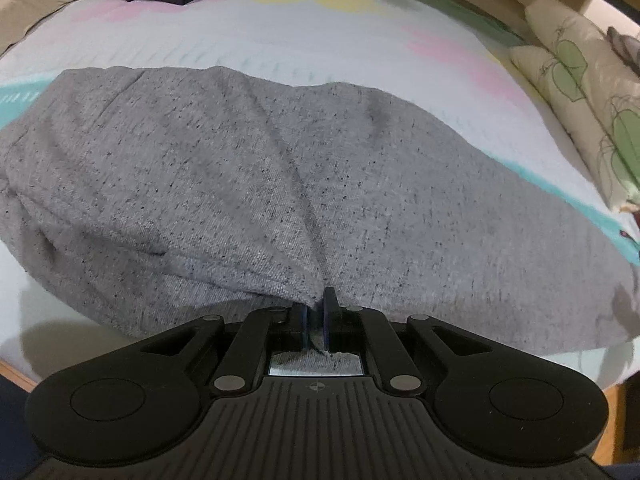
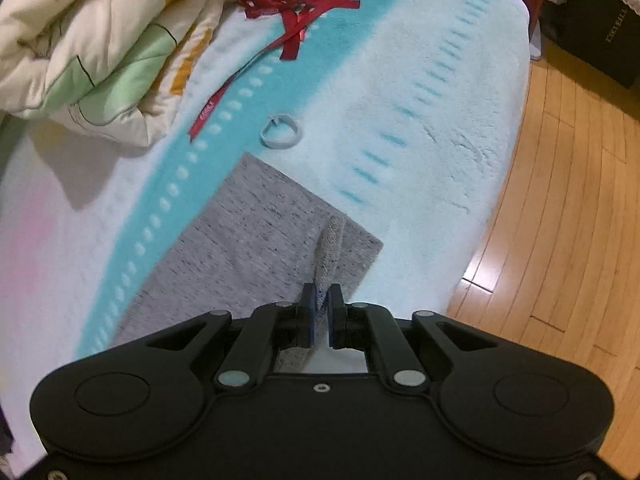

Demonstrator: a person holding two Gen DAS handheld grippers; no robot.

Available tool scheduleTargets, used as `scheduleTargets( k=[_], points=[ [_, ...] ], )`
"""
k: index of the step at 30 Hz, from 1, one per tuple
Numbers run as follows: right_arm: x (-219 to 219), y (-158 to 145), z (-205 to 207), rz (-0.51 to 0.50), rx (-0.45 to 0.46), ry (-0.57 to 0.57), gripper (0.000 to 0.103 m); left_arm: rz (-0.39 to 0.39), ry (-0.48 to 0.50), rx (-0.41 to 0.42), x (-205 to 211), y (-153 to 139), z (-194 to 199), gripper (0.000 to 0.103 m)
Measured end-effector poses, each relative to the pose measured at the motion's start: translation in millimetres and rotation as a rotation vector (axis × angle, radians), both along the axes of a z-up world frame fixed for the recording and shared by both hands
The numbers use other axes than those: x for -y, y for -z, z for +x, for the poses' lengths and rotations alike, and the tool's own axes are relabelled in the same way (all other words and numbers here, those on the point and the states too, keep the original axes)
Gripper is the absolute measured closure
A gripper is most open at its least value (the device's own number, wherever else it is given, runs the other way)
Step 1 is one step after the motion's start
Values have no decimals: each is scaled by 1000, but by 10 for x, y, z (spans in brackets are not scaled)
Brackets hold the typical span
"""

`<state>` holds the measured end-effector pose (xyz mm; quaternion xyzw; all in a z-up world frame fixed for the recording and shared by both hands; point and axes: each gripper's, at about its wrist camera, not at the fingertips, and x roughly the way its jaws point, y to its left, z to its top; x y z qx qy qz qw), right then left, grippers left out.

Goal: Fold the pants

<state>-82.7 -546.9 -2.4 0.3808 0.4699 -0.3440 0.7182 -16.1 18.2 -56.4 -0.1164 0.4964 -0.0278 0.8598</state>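
Your left gripper (image 1: 316, 304) is pinched tight on the near edge of the gray pants (image 1: 280, 184), and your right gripper (image 2: 322, 300) is squeezed shut on a thin raised bit of the same cloth near a corner. If you pull your hands different ways or lift too fast, the small bit could slip out, or the pants could bunch up and slide toward the bed (image 2: 460, 92) edge by the wood floor (image 2: 568, 200). You can see the pants are soft, speckled gray, a bit wrinkled, and lying flat across the fuzzy blue-and-white bed cover.

Both hand-held grippers (image 1: 316, 304) (image 2: 322, 304) clamped, angled steeply downward
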Motion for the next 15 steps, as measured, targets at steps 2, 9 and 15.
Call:
scheduleTargets(
  k=[2,9,15],
  points=[
    [-50,28,32,-17,-20,-10,93,-12,-2,-2,2,-13,40,97],
    [-331,-417,65,-216,203,-99,93,-10,-1,226,-49,-348,-110,96],
    [-298,-223,182,-272,-18,-100,93,-2,39,0,-17,19,-62,93]
  ],
)
